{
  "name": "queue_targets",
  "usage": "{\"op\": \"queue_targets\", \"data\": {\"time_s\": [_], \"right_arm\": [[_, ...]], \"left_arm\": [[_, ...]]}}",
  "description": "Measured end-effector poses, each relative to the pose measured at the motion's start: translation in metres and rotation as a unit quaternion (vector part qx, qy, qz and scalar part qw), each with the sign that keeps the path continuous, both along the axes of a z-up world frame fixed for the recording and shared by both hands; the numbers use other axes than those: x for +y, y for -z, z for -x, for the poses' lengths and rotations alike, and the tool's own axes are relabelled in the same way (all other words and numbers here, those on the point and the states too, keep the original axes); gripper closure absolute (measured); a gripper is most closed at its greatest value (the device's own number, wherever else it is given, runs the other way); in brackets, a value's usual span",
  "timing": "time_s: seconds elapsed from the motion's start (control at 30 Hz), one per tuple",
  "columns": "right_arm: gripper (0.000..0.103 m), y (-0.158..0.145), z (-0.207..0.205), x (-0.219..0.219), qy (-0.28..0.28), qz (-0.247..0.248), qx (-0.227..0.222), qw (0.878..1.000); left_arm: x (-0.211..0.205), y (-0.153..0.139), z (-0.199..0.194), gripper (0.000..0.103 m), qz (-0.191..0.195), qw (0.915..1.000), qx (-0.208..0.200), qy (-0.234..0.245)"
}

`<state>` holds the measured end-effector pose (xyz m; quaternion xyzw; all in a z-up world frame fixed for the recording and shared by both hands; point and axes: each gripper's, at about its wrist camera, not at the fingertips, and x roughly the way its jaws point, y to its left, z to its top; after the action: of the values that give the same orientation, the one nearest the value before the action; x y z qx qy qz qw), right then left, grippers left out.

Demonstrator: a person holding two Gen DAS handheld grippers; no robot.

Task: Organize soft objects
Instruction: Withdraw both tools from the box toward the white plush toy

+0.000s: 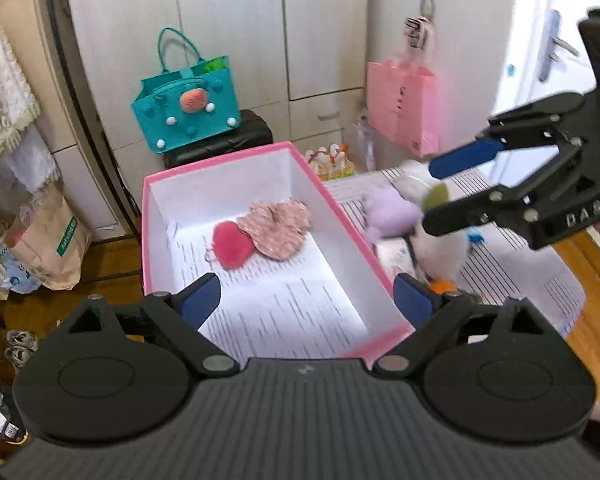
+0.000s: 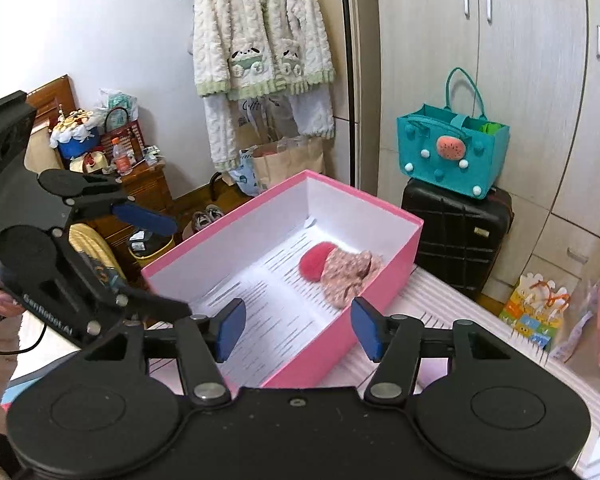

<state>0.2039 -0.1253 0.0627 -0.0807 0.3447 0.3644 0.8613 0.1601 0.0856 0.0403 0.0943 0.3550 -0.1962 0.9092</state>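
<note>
Both the left gripper (image 1: 306,294) and right gripper (image 2: 298,330) have fingers apart and empty, with the pink box (image 1: 332,196) just beyond them holding a red pompom (image 1: 232,244).

A: What fills the upper frame?
B: Pale wardrobe doors (image 2: 500,60), a white wall (image 2: 80,20) upper left.
A: And lower left?
B: Wooden floor (image 1: 112,292), a wooden nightstand (image 2: 148,188), a black suitcase (image 2: 460,232).
</note>
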Motion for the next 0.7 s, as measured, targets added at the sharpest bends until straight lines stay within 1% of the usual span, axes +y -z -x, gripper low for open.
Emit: {"op": "queue_targets", "data": {"time_s": [0.07, 0.13, 0.23, 0.37, 0.47, 0.53, 0.7], "right_arm": [[0.037, -0.003, 0.012, -0.002, -0.001, 0.003, -0.006, 1.000], [0.031, -0.006, 0.023, -0.006, 0.001, 0.006, -0.014, 1.000], [0.023, -0.009, 0.039, -0.014, 0.007, 0.003, -0.023, 1.000], [0.022, -0.006, 0.055, -0.027, 0.014, -0.008, -0.006, 1.000], [0.022, 0.000, 0.067, -0.038, 0.023, -0.011, 0.007, 1.000], [0.020, 0.004, 0.076, -0.044, 0.030, -0.006, 0.009, 0.999], [0.020, 0.013, 0.096, -0.062, 0.046, -0.002, 0.012, 0.999]], "left_arm": [[-0.006, -0.001, 0.014, 0.008, -0.015, 0.9998, -0.008, 0.005], [-0.010, -0.002, 0.027, 0.007, -0.026, 0.9995, -0.014, 0.011], [-0.013, -0.002, 0.041, 0.006, -0.031, 0.9992, -0.013, 0.020], [-0.017, -0.001, 0.057, 0.004, -0.033, 0.9990, -0.003, 0.028], [-0.023, 0.002, 0.069, 0.004, -0.043, 0.9983, -0.001, 0.040], [-0.028, 0.004, 0.076, 0.004, -0.049, 0.9977, -0.002, 0.047], [-0.040, 0.011, 0.090, 0.004, -0.056, 0.9960, 0.003, 0.069]]}}
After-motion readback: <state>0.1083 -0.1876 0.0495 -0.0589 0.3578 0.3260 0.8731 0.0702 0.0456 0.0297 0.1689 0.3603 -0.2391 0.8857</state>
